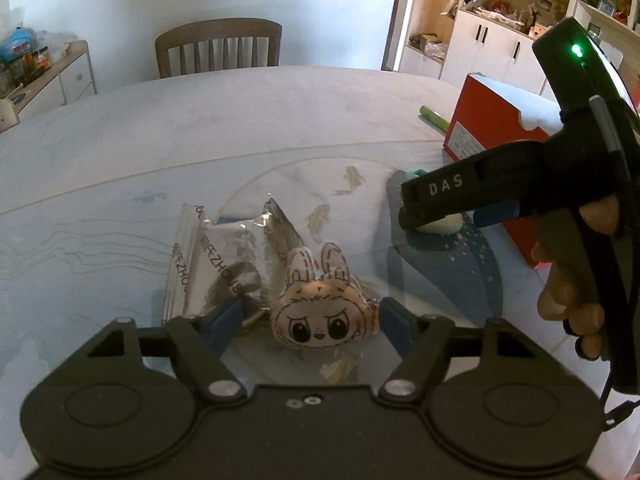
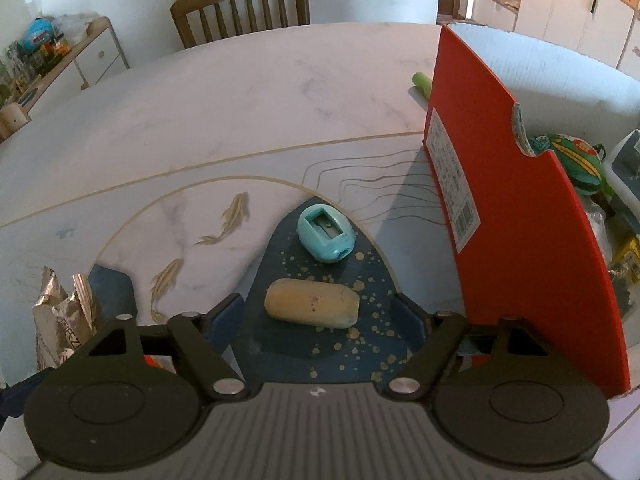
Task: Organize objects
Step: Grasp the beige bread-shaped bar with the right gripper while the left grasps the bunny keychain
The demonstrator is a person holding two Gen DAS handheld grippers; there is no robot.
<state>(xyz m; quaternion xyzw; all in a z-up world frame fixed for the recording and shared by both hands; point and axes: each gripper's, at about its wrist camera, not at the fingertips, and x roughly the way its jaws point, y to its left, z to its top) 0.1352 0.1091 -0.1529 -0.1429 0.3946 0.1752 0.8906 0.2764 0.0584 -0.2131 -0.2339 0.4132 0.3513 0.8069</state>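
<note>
Plush cream-coloured bunny-eared charm (image 1: 320, 312) lies on the marble-patterned table (image 1: 200, 128), its face turned toward the left wrist camera and its ears pointing away, so its long axis runs straight out along the tool. It sits between the blue-padded fingers of the left gripper (image 1: 316, 316), which stand wide apart on either side of it; whether the pads touch it cannot be told. Just behind and to its left lies a crinkled silver foil packet (image 1: 218, 256), its length angled away from the camera.

In the right wrist view, a pale yellow oblong eraser (image 2: 311, 306) lies crosswise on a dark blue gold-speckled patch of the tabletop, its long axis running left to right between the spread fingers of the right gripper (image 2: 318, 320), which has hold of nothing. Just beyond the eraser sits a teal egg-shaped pencil sharpener (image 2: 326, 233), blade slot facing up. A red cardboard box (image 2: 516, 208) stands upright at the right, and a green cylindrical stick (image 2: 422, 84) lies behind its far corner.
</note>
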